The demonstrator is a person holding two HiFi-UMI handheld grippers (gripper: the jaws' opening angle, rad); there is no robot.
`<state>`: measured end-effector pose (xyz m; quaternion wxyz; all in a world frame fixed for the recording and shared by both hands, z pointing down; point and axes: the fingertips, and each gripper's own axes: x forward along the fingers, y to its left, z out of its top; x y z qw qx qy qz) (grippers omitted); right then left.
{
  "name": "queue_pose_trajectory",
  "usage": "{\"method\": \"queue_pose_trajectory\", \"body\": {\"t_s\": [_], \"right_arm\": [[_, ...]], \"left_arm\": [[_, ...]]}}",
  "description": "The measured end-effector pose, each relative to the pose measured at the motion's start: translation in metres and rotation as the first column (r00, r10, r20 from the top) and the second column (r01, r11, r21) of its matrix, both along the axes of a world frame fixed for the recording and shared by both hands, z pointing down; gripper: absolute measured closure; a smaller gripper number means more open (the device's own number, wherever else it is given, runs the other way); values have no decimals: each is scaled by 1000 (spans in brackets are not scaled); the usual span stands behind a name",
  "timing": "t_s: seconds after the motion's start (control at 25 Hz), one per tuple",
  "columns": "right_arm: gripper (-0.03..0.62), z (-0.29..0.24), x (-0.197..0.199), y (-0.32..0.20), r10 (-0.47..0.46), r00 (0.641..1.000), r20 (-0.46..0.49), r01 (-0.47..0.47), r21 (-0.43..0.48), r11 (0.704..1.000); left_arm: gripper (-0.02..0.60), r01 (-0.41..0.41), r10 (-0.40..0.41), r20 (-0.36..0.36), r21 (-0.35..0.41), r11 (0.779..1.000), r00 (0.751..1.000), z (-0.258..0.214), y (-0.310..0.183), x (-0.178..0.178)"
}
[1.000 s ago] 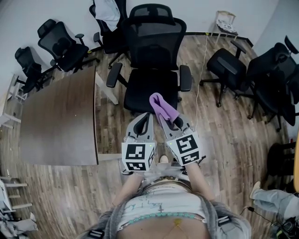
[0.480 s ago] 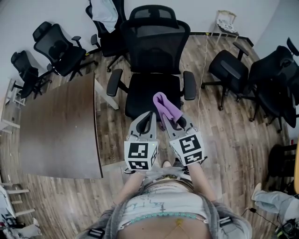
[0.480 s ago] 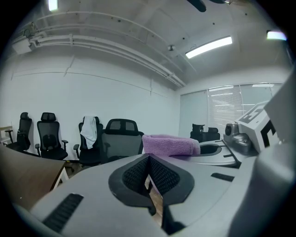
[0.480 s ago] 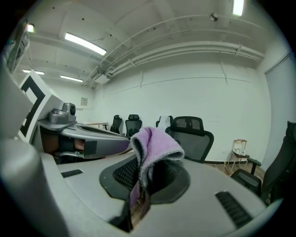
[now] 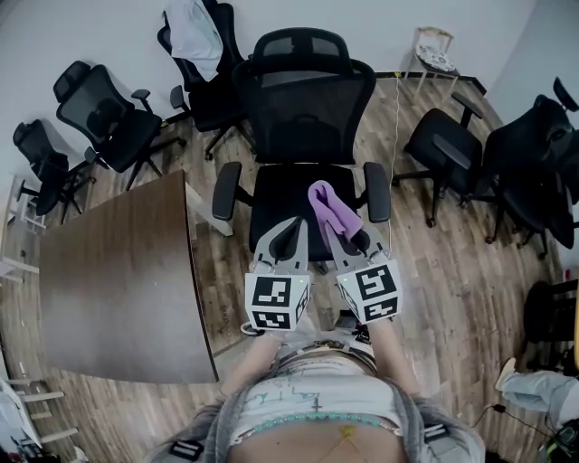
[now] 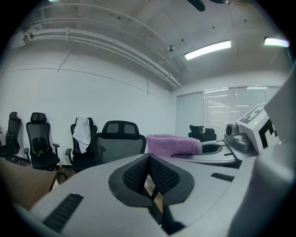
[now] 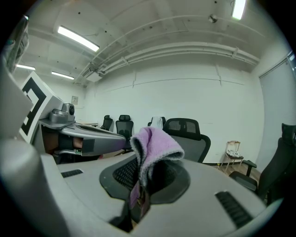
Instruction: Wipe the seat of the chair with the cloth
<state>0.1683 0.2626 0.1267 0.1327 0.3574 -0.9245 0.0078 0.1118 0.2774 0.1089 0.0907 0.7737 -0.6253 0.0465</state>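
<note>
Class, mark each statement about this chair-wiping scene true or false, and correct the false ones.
1. The right gripper is shut on the purple terry cloth. True.
2. The left gripper grips an armrest of the black mesh office chair. False: its jaws are together on nothing, and it is held next to the right gripper.
3. The purple terry cloth lies spread flat on the seat. False: it is bunched in the right gripper's jaws and sticks up out of them.
4. A white garment hangs over the backrest of another chair at the back. True.
5. The brown wooden table stands on the person's right. False: it is on the person's left.
</note>
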Motion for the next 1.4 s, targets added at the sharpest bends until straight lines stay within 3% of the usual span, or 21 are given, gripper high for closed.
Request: {"method": "queue_pose_trajectory", "body": {"t_s": [0.36, 0.76, 1.08, 1.4], "right_arm": [[546, 10, -40, -26, 41, 999, -6, -41, -10, 999], [546, 15, -52, -56, 73, 997, -28, -74, -38, 997], [546, 9, -67, -109, 2, 1000, -22, -2, -34, 999], [546, 1, -69, -160, -70, 997, -14, 70, -33, 997]], "left_arm": [[574, -51, 51, -4, 1, 999, 999, 8, -28, -45], [574, -36, 35, -24, -36, 999, 999, 17, -51, -74], [574, 19, -20, -18, -39, 999, 1000, 13, -97, -85], [574, 47, -47, -10, -28, 999, 999, 1, -153, -74]]}}
